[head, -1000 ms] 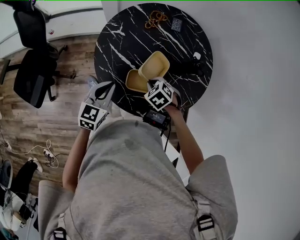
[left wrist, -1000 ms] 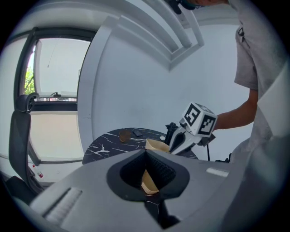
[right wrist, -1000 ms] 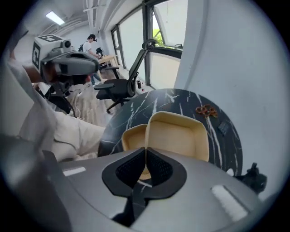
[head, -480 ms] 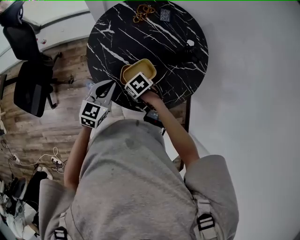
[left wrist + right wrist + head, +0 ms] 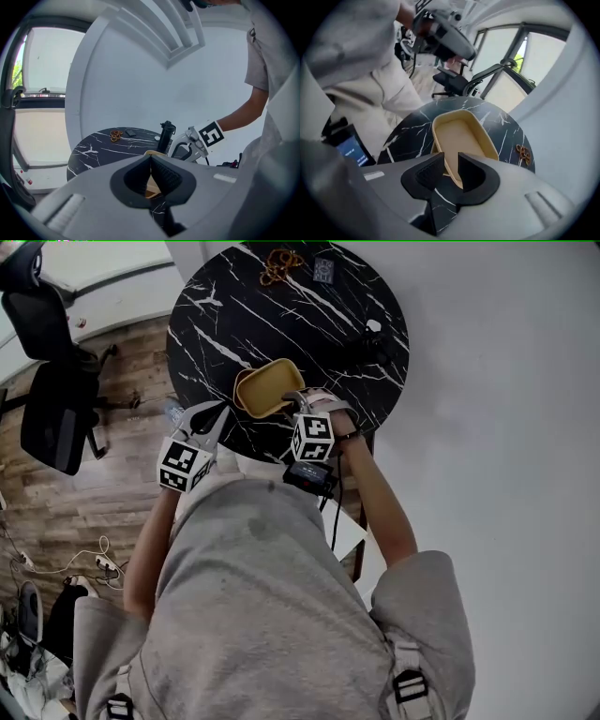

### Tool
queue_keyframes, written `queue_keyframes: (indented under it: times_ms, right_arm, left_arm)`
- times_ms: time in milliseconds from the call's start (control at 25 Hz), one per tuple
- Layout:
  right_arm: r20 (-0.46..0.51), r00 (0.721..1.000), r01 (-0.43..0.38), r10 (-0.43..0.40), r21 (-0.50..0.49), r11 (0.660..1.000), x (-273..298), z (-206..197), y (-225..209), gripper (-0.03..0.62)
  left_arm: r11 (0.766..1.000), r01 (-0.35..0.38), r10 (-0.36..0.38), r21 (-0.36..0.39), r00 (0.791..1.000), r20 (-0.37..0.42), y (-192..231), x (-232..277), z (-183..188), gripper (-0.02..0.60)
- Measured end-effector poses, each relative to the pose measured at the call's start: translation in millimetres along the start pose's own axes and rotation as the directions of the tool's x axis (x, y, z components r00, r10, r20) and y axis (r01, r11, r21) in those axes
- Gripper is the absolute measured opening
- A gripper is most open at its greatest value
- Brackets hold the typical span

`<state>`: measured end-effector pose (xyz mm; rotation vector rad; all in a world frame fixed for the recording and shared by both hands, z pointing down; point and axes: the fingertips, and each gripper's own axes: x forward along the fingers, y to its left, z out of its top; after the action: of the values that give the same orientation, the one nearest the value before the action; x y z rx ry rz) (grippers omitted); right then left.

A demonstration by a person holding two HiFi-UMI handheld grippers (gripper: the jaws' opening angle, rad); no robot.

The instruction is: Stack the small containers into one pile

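Observation:
Two tan containers (image 5: 267, 387) sit nested as one pile near the front edge of the round black marble table (image 5: 309, 324); the lower one's rim shows at the left. My right gripper (image 5: 302, 401) hovers at the pile's right end. Its jaws have just been opening. In the right gripper view the upper container (image 5: 461, 133) has its near rim in the gap of the right gripper (image 5: 451, 161), and the pads do not press on it. My left gripper (image 5: 221, 411) is shut and empty off the table's left front edge, and the left gripper (image 5: 150, 161) points toward the pile.
At the table's far side lie a brown chain-like item (image 5: 275, 257) and a small dark card (image 5: 324, 268). A black bottle (image 5: 164, 136) stands at the right. An office chair (image 5: 56, 409) is on the wood floor to the left. A black device (image 5: 309, 476) hangs at my waist.
The right gripper brought its tilted container left and down into the other one. Its jaws then spread apart, and its marker cube rolled round. The left gripper barely shifted.

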<state>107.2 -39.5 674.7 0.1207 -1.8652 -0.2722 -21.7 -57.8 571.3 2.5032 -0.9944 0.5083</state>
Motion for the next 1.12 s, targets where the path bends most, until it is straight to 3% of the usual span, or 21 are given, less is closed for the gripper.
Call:
queue_keyframes:
  times_ms: [80,200,280,520,760,920,1120]
  right_arm:
    - [-0.032,0.999,-0.005,0.002,-0.087,0.996,9,-9,5,0.115]
    - [-0.064,0.998,-0.017,0.008,-0.141,0.99,22,-16,9,0.106]
    - [-0.058,0.998,-0.018,0.01,-0.142,0.99,26,-14,11,0.055]
    - [0.013,1.0,-0.01,0.009,0.115,0.993,2,18,-2,0.025]
    - [-0.054,0.996,-0.067,0.073,0.096,0.993,16,34,19,0.025]
    - [-0.073,0.987,-0.13,0.145,0.179,0.975,33,28,30,0.026]
    - [-0.013,0.987,-0.151,0.16,0.271,0.951,34,27,31,0.052]
  left_arm:
    - [1.0,-0.007,0.007,-0.002,1.0,0.001,1,-2,2,0.002]
    - [1.0,-0.022,0.022,0.002,1.0,-0.007,4,-7,3,0.002]
    - [0.999,-0.032,0.032,0.002,0.999,-0.011,5,-10,1,0.002]
    - [0.998,-0.061,0.061,-0.007,0.998,0.009,7,-18,3,0.002]
    - [0.999,-0.042,0.043,0.005,0.999,-0.013,1,-15,2,0.002]
    - [0.999,-0.039,0.039,0.015,0.999,-0.009,-2,-15,7,0.002]
    - [0.999,-0.042,0.042,0.011,0.999,-0.012,0,-18,5,0.002]
